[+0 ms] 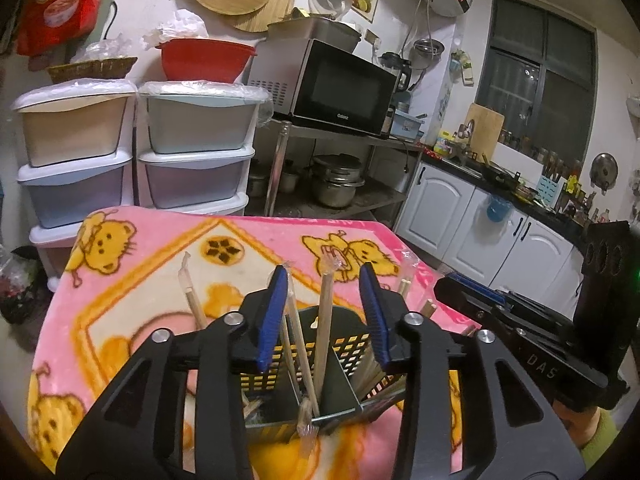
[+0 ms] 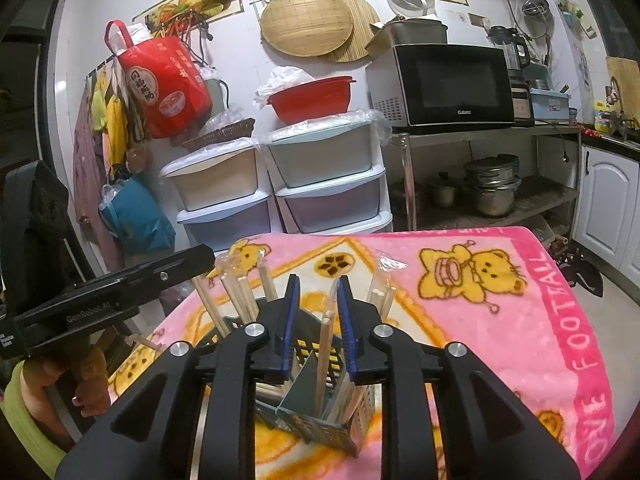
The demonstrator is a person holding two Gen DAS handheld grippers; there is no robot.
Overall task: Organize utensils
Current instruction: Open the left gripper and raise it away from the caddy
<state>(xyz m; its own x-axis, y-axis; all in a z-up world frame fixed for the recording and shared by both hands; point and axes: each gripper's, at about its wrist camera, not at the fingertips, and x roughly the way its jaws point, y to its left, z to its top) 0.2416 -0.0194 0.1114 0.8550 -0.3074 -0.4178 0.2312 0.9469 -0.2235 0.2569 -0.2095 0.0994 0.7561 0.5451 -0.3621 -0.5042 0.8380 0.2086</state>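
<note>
Standing upright on the pink blanket (image 1: 132, 280), near its front edge, the dark perforated utensil holder (image 1: 340, 344) carries several wrapped chopsticks (image 1: 326, 312) leaning in its compartments. Seen from the left wrist, it sits directly below and between the blue pads of the left gripper (image 1: 324, 316), whose jaws are spread wide with nothing pinched; two chopsticks rise through the gap without clearly touching either pad. From the right wrist, the holder (image 2: 320, 400) lies just under the right gripper (image 2: 318, 320), whose fingers are parted more narrowly, one wrapped chopstick (image 2: 324, 352) standing between them (whether the pads touch it I cannot tell). More chopsticks fan out at the holder's left side. Beyond the blanket's far edge stand pastel storage drawers (image 2: 280, 184), a red basin (image 2: 312, 98) on top, and a black microwave (image 2: 452, 84) on a metal shelf.
</note>
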